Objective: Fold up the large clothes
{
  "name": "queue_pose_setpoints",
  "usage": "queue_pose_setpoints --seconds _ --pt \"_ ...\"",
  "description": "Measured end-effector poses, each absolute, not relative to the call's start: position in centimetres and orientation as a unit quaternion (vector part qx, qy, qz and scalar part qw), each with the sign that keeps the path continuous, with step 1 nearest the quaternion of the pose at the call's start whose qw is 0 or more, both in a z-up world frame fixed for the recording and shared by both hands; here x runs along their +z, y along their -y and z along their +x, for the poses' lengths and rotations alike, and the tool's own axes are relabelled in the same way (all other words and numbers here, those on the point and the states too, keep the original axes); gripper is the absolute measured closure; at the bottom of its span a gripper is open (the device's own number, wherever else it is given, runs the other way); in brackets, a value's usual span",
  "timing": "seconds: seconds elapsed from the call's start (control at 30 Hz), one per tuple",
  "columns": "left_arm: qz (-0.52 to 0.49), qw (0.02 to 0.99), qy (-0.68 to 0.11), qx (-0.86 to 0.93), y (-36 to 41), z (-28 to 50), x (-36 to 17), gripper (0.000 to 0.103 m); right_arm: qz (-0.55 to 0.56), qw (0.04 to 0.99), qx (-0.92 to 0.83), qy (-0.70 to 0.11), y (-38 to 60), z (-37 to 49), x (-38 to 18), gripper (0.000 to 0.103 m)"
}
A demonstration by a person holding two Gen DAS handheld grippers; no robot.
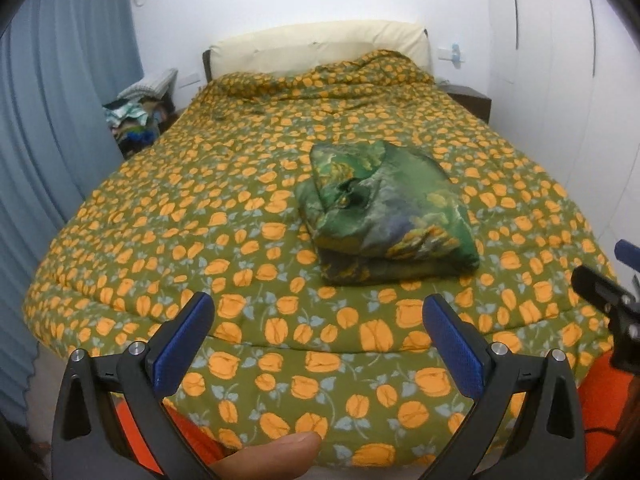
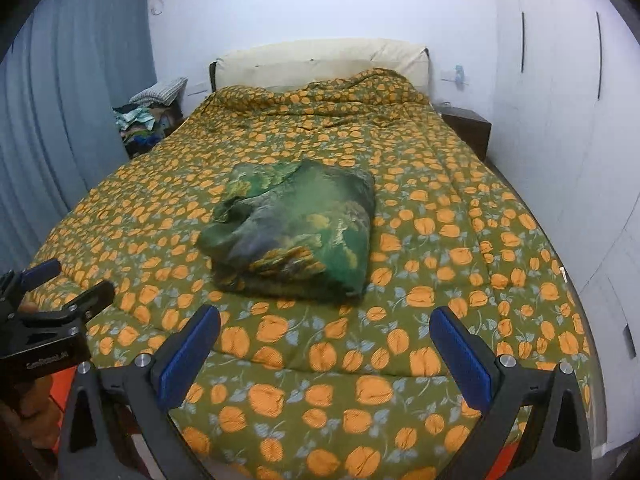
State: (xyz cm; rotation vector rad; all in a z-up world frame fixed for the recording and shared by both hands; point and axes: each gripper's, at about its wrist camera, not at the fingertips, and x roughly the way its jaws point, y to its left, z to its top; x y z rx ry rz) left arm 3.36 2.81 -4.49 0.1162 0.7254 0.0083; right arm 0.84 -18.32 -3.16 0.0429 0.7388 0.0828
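Curtain cloth, blue-grey and pleated (image 1: 60,120), hangs along the left wall, and beside it a heap of mixed laundry on a low stand (image 1: 138,116) sits near the head of the bed. The bed's quilt, olive green with orange tulips (image 1: 200,200), lies spread across the whole mattress, bunched at the cream padded headboard (image 1: 320,46).

The left gripper (image 1: 318,316), black-framed with blue pads, hovers over the near edge of the quilt with its fingers spread wide and nothing between them. Beyond it, right of centre in the left view, sits the folded green garment with a painterly yellow and grey print (image 1: 384,208), a thick stacked bundle resting on the quilt. The right gripper (image 2: 326,326) is likewise spread apart and empty, near the foot of the bed, well short of the bundle (image 2: 292,232). A dark wooden nightstand (image 2: 468,126) and white wardrobe doors (image 2: 560,80) close the right side.

The fold looks finished, so the risk now is spoiling it. The top layer's left edge is puckered and loose; a pad catching there could drag it open. The slippery-looking fabric may slide off its lower layers if nudged sideways. Reaching low, either gripper could snag the soft quilt and shift the bundle with it.
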Motion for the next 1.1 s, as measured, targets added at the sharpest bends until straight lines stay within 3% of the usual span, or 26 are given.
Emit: queue_pose_setpoints --seconds 0.33,1.1 --pt "0.061 0.930 -0.362 -0.004 -2.1 2.7 -3.3 0.000 -0.031 0.933 0.036 -0.356 16.3 -0.5 -1.8 0.000" --pt "0.063 0.928 -0.367 0.004 -1.8 2.8 -2.5 0.000 -0.023 0.926 0.026 -0.377 15.7 -1.1 0.3 0.000"
